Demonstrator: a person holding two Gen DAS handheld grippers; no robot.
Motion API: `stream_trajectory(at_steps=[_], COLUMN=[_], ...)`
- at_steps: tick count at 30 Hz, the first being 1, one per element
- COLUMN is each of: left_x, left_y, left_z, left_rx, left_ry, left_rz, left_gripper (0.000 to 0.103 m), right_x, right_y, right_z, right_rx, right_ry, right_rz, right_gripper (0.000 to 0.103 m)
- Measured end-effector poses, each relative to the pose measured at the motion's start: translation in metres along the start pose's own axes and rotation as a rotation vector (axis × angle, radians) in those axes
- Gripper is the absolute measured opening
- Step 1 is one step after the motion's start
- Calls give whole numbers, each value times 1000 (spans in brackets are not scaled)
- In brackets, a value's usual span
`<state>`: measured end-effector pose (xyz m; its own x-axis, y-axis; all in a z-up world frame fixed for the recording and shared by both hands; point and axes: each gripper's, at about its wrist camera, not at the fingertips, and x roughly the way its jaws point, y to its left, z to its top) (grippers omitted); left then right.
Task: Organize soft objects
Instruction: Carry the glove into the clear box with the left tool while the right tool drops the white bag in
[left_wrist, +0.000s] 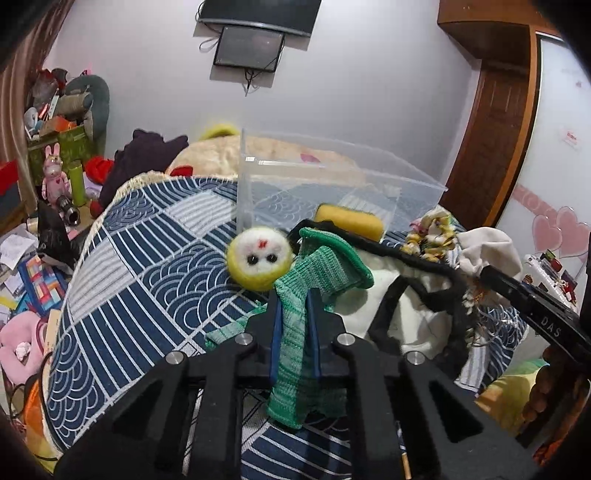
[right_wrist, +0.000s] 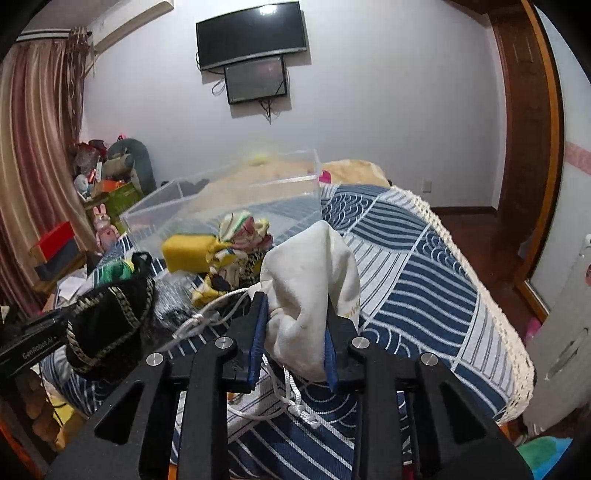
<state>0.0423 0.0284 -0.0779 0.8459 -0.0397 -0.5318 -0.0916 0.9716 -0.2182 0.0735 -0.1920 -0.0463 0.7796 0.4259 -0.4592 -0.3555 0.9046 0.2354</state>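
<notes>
My left gripper (left_wrist: 293, 295) is shut on a green knitted cloth (left_wrist: 295, 354) and holds it above the blue patterned cover (left_wrist: 140, 280). A yellow-and-white felt ball with a face (left_wrist: 258, 260) lies just ahead of it. My right gripper (right_wrist: 295, 306) is shut on a white drawstring pouch (right_wrist: 310, 273). A clear plastic box (left_wrist: 332, 184) stands behind, also in the right wrist view (right_wrist: 221, 206). A yellow sponge (left_wrist: 349, 221) and a patterned cloth bundle (right_wrist: 240, 240) lie by it. A black trimmed fabric piece (right_wrist: 107, 332) drapes near the left gripper.
The cover's fringed edge (right_wrist: 480, 288) drops off to the wood floor on the right. Clutter, boxes and a pink rabbit toy (left_wrist: 53, 173) stand at the left. A beige plush (left_wrist: 221, 155) lies behind the box. A door (left_wrist: 491, 129) is at the right.
</notes>
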Motion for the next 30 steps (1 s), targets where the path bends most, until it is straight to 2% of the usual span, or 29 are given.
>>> stream_trajectory(at_steps=[6,15,18,30], left_x=[-22,-36,-33,2], left_y=[-6,-2,2,9], left_z=[14,52,67,128], left_rx=[41,34,28,42], left_ry=[-65,-140,-146,-100], left_rz=[16,-30,-60,-72], left_gripper=[12,12,12,12], right_x=[-14,-27,-24,12], right_y=[1,9,15,32], right_z=[13,51,63,99], right_rx=[-8,-74,-97,-117], right_ry=[-53,-138,-155,-173], right_rz=[2,1,12,54], right_gripper=[24,24,24,24])
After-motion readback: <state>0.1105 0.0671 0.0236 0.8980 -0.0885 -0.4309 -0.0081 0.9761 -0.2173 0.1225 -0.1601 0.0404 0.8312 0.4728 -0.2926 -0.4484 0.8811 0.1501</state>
